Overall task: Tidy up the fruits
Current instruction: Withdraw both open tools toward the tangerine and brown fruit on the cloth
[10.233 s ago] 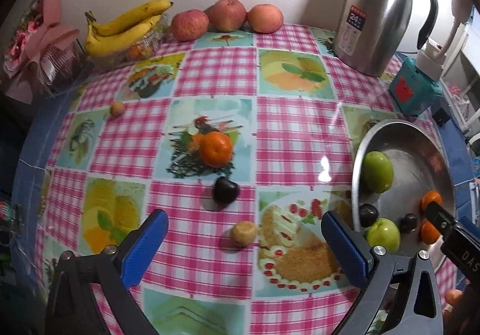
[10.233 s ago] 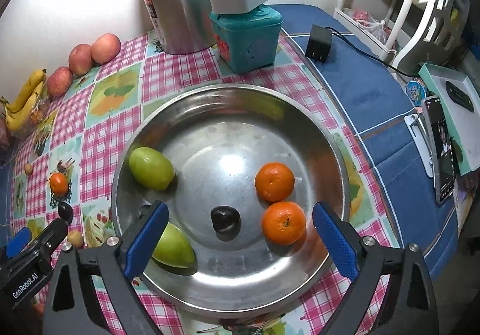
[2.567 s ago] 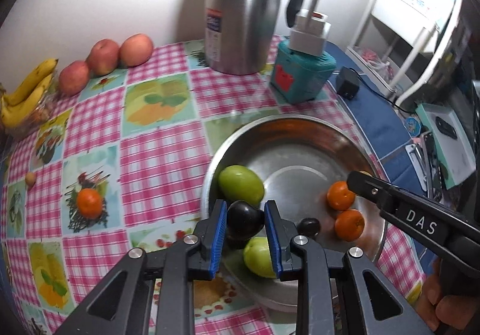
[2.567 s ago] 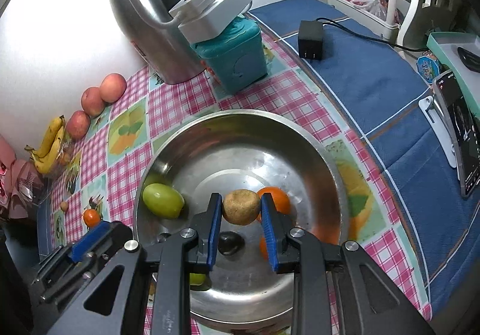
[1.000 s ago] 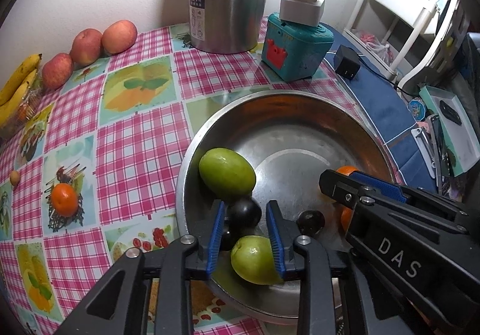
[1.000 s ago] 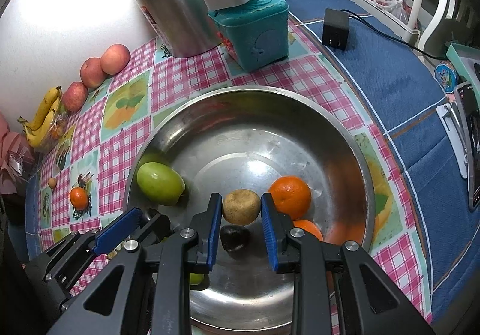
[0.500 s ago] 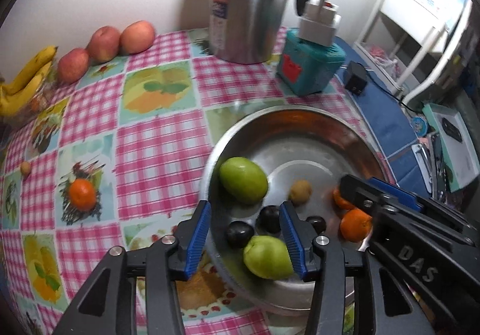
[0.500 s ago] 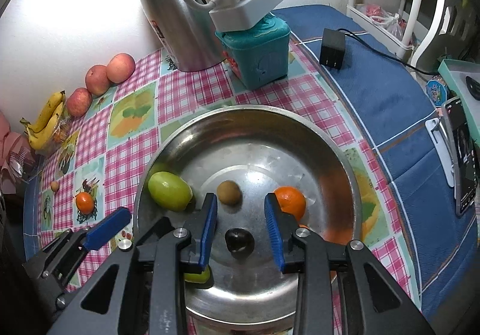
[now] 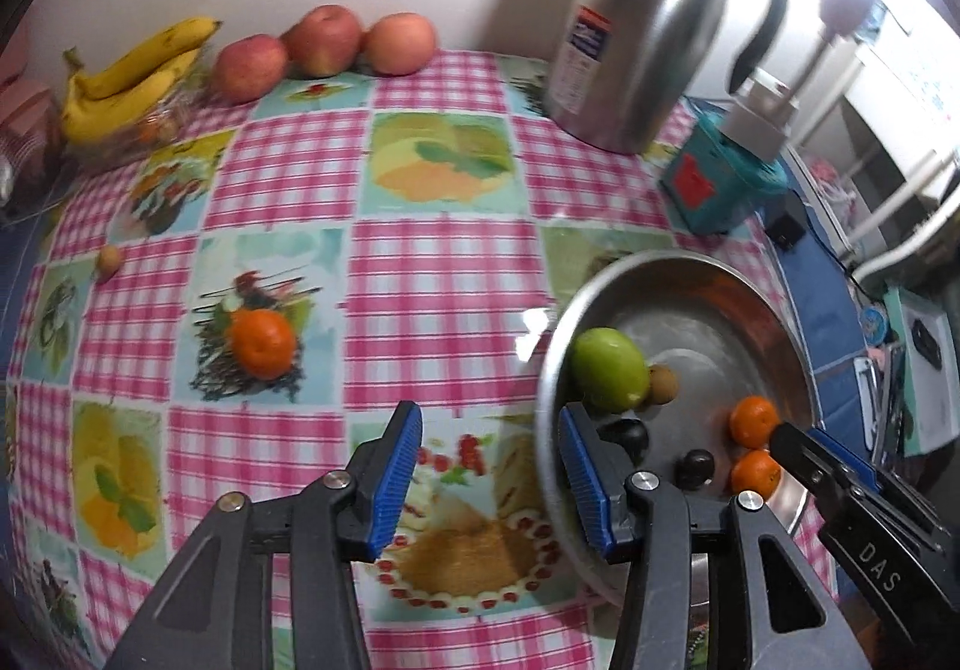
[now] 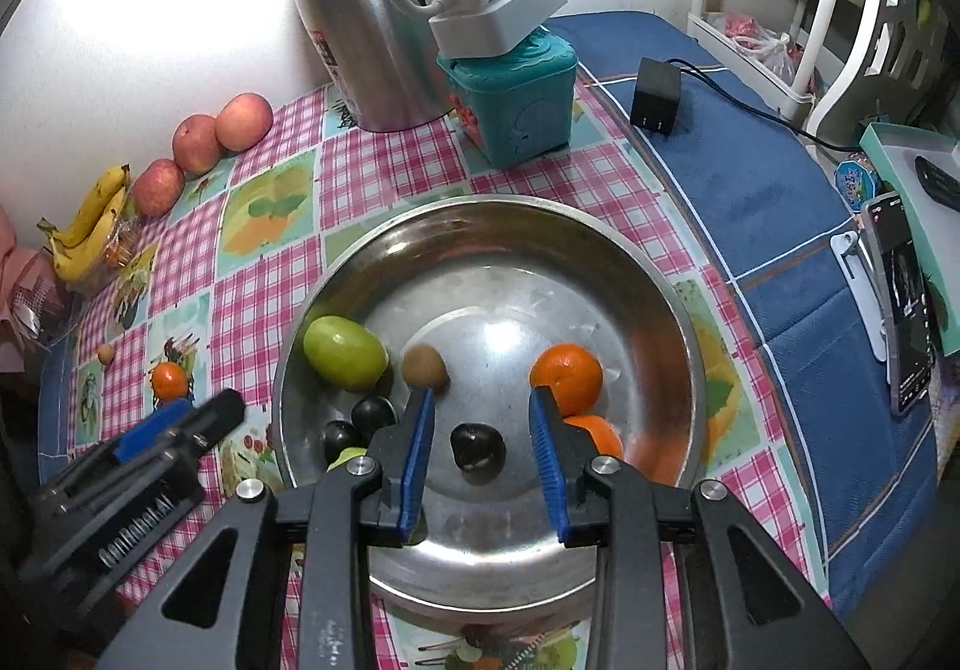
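Steel bowl [image 10: 672,310] of green, orange, dark fruits, left tongs [image 9: 489,451] and right tongs [image 10: 482,433] parted, empty.

table [image 9: 444,274], pink check oilcloth: steel basin [image 10: 672,322], thermos jug [image 9: 654,22], teal box [image 10: 516,100], three apples [image 9: 324,40], bananas [image 9: 132,82], loose mandarin [image 9: 263,342], small brown fruit [image 9: 109,257]
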A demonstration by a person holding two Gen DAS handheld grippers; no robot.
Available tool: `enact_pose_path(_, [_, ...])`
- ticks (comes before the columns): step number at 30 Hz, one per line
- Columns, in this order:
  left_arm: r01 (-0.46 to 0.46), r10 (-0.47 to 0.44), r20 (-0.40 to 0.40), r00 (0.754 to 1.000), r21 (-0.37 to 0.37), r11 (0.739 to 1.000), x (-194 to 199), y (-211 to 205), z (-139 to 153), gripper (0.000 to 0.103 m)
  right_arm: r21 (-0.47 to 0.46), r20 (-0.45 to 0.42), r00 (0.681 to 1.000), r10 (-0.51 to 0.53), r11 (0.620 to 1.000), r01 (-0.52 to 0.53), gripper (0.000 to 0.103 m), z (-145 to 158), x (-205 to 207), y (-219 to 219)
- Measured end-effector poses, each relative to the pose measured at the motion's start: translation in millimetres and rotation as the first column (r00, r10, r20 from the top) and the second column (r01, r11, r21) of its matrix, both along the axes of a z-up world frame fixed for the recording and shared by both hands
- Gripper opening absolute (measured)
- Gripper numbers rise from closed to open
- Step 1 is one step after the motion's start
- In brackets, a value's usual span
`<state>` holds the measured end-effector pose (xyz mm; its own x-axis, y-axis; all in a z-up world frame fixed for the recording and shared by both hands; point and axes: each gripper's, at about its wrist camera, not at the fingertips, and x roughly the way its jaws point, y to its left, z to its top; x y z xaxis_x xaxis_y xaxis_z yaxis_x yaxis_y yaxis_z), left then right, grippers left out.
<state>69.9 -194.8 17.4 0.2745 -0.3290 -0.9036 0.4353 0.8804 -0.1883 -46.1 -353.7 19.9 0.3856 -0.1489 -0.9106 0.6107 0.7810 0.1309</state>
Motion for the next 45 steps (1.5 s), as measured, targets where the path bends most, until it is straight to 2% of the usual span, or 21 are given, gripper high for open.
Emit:
enact_pose_path(12, [-0.128,0.129,-0.013,0.992,0.013,0.992,19.2,49.8,-0.2,0.052,-0.034,-0.039,0.997,0.062,0.997,-0.063,0.033,-2.5,9.9,20.3])
enact_pose_path(21, [-0.184,0.184,-0.013,0.983,0.020,0.983,25.8,74.9,-0.5,0.052,-0.056,-0.048,0.991,0.126,0.990,-0.129,0.033,-0.1,21.9,43.3])
enact_pose_path(25, [-0.196,0.196,-0.016,0.980,0.028,0.980,27.1,80.1,-2.3,0.058,-0.057,-0.051,0.989,0.137,0.989,-0.139,0.033,-0.6,25.4,47.9])
enact_pose_path(28, [-0.207,0.208,-0.012,0.978,0.046,0.977,27.7,82.2,-4.4,0.068,-0.054,-0.059,0.988,0.144,0.988,-0.147,0.033,-3.7,27.6,49.8])
enact_pose_path(29, [-0.210,0.211,-0.011,0.977,0.051,0.976,27.9,82.8,-5.4,0.070,-0.053,-0.063,0.987,0.145,0.988,-0.148,0.037,-5.7,28.3,49.7])
enact_pose_path(30, [-0.212,0.213,-0.013,0.977,0.055,0.976,28.2,83.3,-6.9,0.071,-0.053,-0.067,0.987,0.143,0.988,-0.147,0.048,-7.0,28.5,49.3])
enact_pose_path(32, [-0.215,0.216,-0.017,0.976,0.064,0.975,28.5,83.5,-10.2,0.077,-0.054,-0.076,0.988,0.137,0.989,-0.141,0.059,-11.1,28.9,48.3])
enact_pose_path(35, [-0.208,0.210,-0.009,0.978,0.099,0.973,28.3,81.4,-15.9,0.083,-0.050,-0.091,0.988,0.129,0.990,-0.133,0.061,-17.9,29.1,45.8])
enact_pose_path(38, [-0.203,0.205,-0.003,0.979,0.117,0.972,27.7,80.6,-19.6,0.085,-0.051,-0.099,0.987,0.124,0.990,-0.129,0.070,-23.0,29.7,44.4])
enact_pose_path(41, [-0.200,0.203,-0.004,0.979,0.127,0.971,27.6,80.5,-23.3,0.091,-0.044,-0.102,0.987,0.122,0.991,-0.127,0.070,-27.1,31.5,43.6])
enact_pose_path(45, [-0.203,0.205,0.001,0.979,0.132,0.970,28.3,81.5,-25.3,0.095,-0.039,-0.112,0.987,0.116,0.992,-0.121,0.073,-31.5,33.3,43.4])
